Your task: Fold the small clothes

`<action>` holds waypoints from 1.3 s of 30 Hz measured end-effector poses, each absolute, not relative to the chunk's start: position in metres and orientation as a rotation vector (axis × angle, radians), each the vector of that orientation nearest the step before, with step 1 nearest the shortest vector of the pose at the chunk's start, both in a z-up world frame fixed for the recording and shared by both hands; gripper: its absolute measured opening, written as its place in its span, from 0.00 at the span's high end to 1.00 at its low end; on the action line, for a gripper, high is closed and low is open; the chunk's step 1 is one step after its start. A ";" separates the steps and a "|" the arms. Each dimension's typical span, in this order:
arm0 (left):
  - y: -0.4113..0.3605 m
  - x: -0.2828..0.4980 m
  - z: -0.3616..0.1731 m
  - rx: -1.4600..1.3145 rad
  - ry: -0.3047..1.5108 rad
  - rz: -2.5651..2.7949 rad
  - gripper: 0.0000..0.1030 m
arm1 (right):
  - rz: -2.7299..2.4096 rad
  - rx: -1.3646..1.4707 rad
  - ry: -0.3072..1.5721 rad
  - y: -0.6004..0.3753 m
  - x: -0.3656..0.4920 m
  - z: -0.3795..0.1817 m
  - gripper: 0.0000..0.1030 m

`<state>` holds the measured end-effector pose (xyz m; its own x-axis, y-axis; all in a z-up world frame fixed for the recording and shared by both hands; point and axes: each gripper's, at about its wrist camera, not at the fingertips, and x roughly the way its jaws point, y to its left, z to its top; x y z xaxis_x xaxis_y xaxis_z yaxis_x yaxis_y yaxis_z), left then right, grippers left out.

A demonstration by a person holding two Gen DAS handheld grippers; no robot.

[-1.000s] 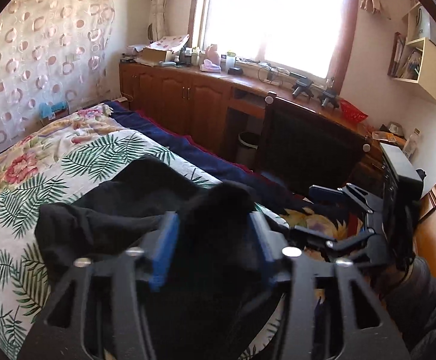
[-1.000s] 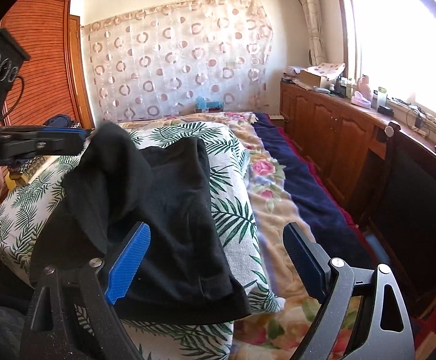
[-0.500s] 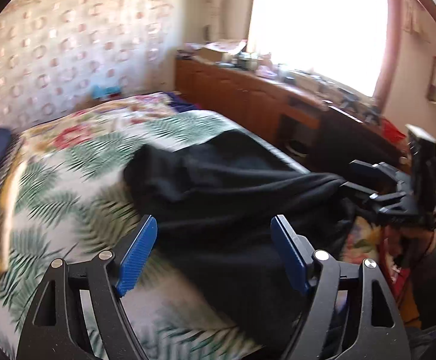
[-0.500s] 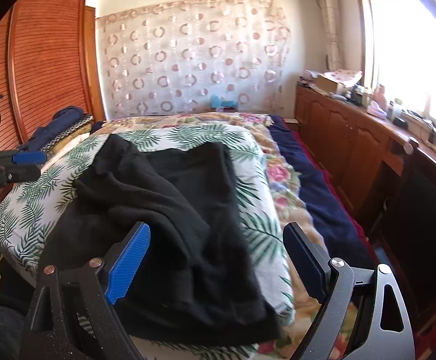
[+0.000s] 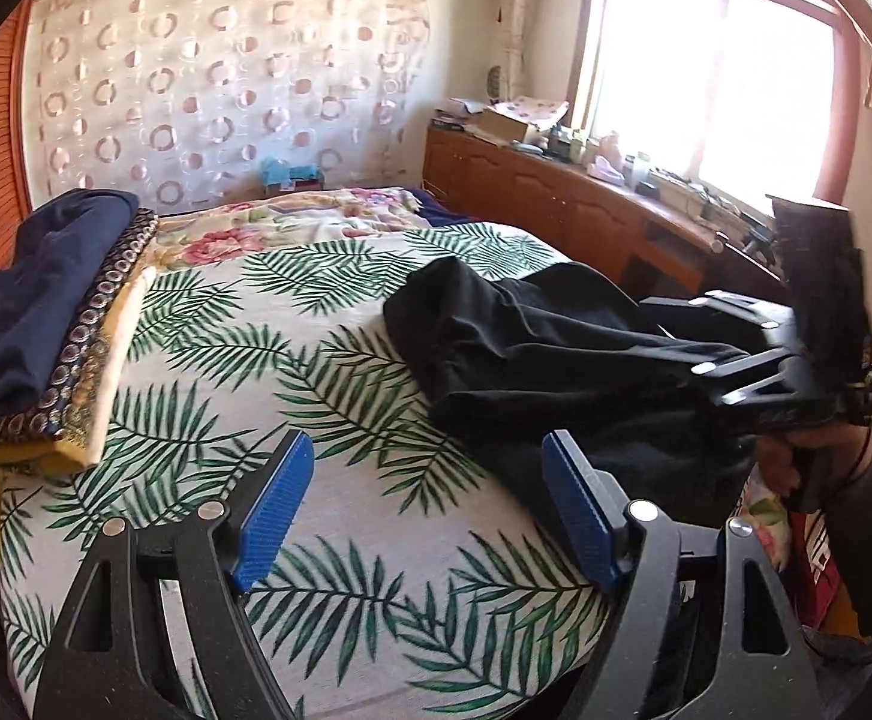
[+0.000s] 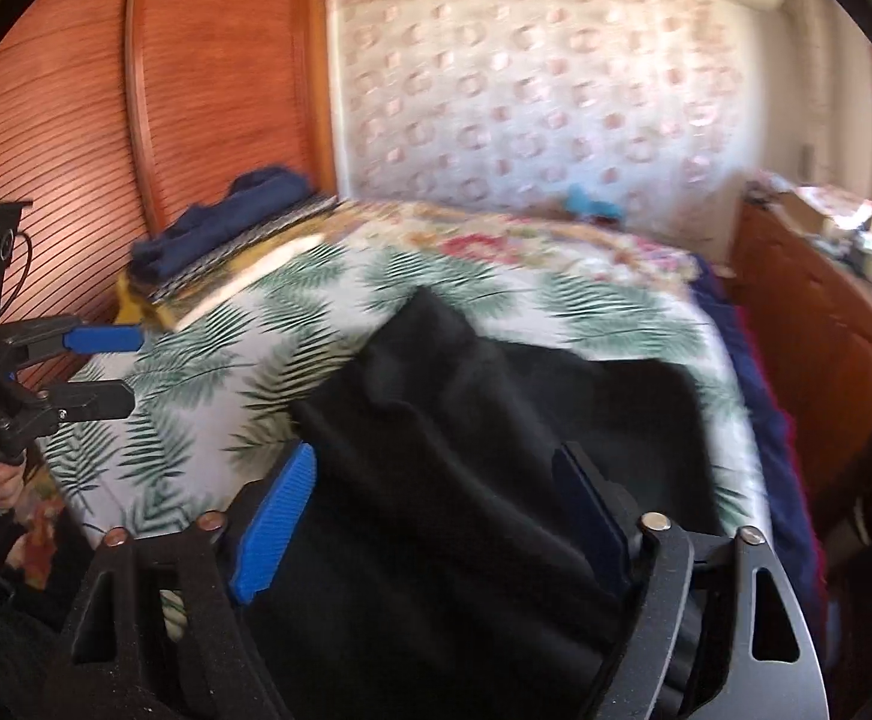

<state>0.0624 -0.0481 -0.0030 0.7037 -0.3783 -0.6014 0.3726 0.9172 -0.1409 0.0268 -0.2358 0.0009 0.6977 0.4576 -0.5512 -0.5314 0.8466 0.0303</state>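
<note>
A black garment [image 5: 544, 354] lies rumpled on the right side of the palm-leaf bedspread [image 5: 292, 354]; it also fills the right wrist view [image 6: 484, 456]. My left gripper [image 5: 430, 504] is open and empty over bare bedspread, left of the garment. My right gripper [image 6: 436, 510] is open, with the black cloth lying between its blue pads [image 6: 271, 531], and shows from the side in the left wrist view [image 5: 736, 354] at the garment's right edge. The left gripper shows at the left edge of the right wrist view [image 6: 100, 366], open.
A folded stack with navy cloth on top [image 5: 46, 324] sits at the bed's left edge. A wooden wardrobe [image 6: 136, 120] stands behind it. A low wooden cabinet [image 5: 556, 204] runs under the window on the right. A dotted curtain [image 5: 226, 90] covers the back wall.
My left gripper let go of the black garment, opened and swung left over bare bedspread. My right gripper moved in so the cloth lies between its fingers. The garment dropped onto the bed.
</note>
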 end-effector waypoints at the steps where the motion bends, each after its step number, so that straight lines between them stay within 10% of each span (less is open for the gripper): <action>1: -0.046 0.062 -0.003 -0.012 0.668 -0.413 0.23 | 0.574 -0.146 0.595 -0.226 0.034 -0.002 0.24; 12: -0.028 0.061 -0.008 -0.048 0.668 -0.396 0.23 | 0.608 -0.341 0.743 -0.170 0.083 -0.031 0.38; 15: -0.029 0.061 -0.010 -0.044 0.672 -0.398 0.23 | 0.603 -0.372 0.766 -0.168 0.086 -0.036 0.78; 18: -0.030 0.060 -0.011 -0.041 0.674 -0.402 0.23 | 0.614 -0.308 0.744 -0.186 0.090 -0.025 0.95; 33: -0.041 0.061 -0.011 -0.027 0.679 -0.419 0.23 | 0.214 -0.106 0.618 -0.337 0.173 0.046 0.97; 39: -0.044 0.063 -0.015 -0.021 0.685 -0.427 0.23 | 0.166 -0.089 0.637 -0.361 0.175 0.040 0.78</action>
<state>0.0628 -0.0444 -0.0151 0.6914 -0.3890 -0.6088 0.3754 0.9134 -0.1573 0.1754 -0.3609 0.0401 0.7909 0.1266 -0.5987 -0.1812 0.9829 -0.0316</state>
